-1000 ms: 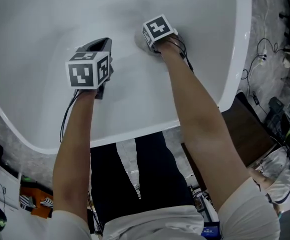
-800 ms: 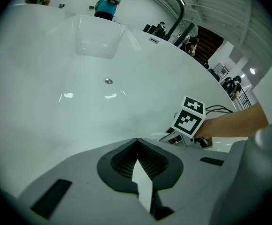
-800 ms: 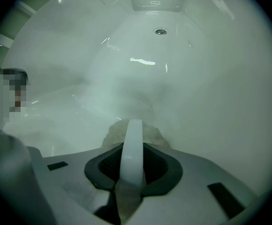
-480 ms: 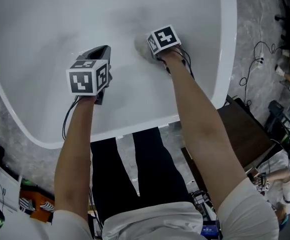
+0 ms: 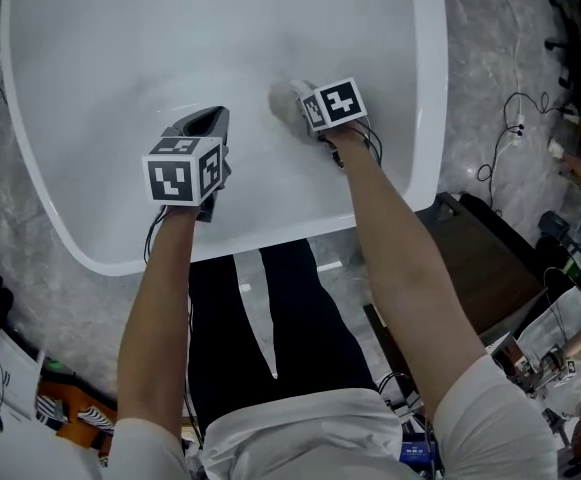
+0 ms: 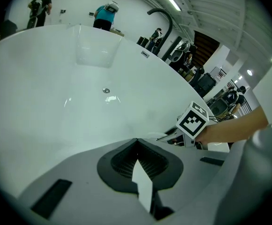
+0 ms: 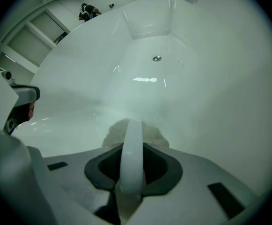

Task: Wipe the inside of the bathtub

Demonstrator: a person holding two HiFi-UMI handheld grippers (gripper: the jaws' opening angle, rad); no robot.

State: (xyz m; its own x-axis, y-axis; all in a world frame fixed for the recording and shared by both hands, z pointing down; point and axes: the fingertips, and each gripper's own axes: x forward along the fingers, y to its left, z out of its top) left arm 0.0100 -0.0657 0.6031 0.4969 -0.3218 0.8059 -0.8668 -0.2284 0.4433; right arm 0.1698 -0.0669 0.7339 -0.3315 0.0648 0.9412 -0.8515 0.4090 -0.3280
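The white bathtub (image 5: 425,118) fills the top of the head view, and both grippers reach into it over the near rim. My right gripper (image 5: 298,103) is shut on a pale wiping cloth (image 5: 284,101), pressed against the tub's inner wall. In the right gripper view the cloth (image 7: 154,134) bulges out past the jaws of the right gripper (image 7: 132,139). My left gripper (image 5: 206,122) hovers beside it on the left, shut with nothing in it. The left gripper view shows the left gripper (image 6: 138,161) and the tub drain (image 6: 106,91) further down the basin.
Grey stone floor surrounds the tub. A dark cabinet (image 5: 490,268) and cables (image 5: 505,138) lie to the right, with bags and clutter at the lower left (image 5: 0,388). A curved black faucet (image 6: 161,18) and several people stand beyond the tub's far end.
The head view has drawn back, so more of the tub and floor shows. Both grippers stay low in the tub; the right one with the cloth has shifted slightly towards the right rim.
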